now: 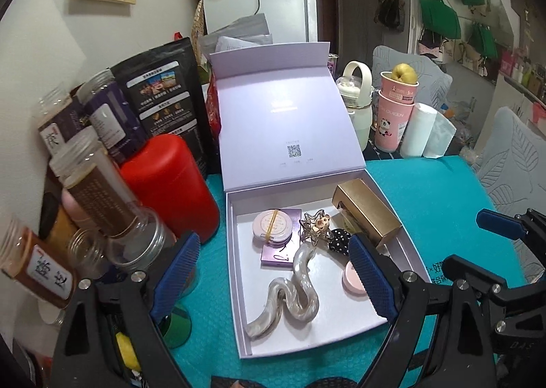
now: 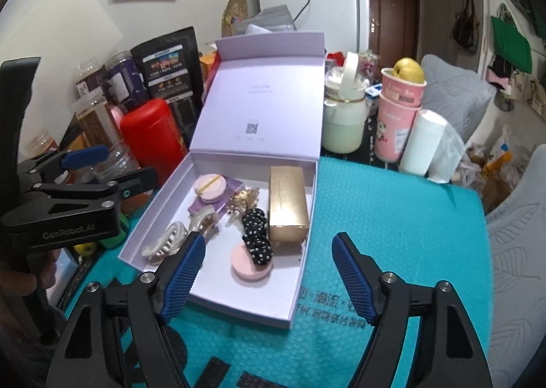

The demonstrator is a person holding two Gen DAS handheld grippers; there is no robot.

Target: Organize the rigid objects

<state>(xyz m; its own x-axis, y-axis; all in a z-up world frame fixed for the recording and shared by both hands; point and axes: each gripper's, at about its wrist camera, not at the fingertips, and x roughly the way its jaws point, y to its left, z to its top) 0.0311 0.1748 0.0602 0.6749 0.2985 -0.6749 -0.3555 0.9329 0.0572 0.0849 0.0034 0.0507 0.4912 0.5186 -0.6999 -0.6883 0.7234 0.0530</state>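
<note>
**Box packed, both grippers clear of it**

The lavender gift box (image 2: pixel 218 299) sits open on the teal mat (image 2: pixel 392 217), lid propped upright at the back. Inside lie 1 gold carton (image 2: pixel 286 203) along the right wall, its long axis running front to back, a black polka-dot scrunchie (image 2: pixel 257 238), a pink compact (image 2: pixel 247 268), a pearly wavy hair clip (image 1: pixel 290 292), a gold star clip (image 1: pixel 315 224) and a round tin on a purple case (image 1: pixel 273 226). The left gripper (image 1: pixel 273 280) hovers over the box's front, jaws wide, nothing between them. The right gripper (image 2: pixel 269 273) stands at the front right corner, equally wide and empty. Jars and a red canister (image 1: pixel 170 183) crowd the left.
</note>
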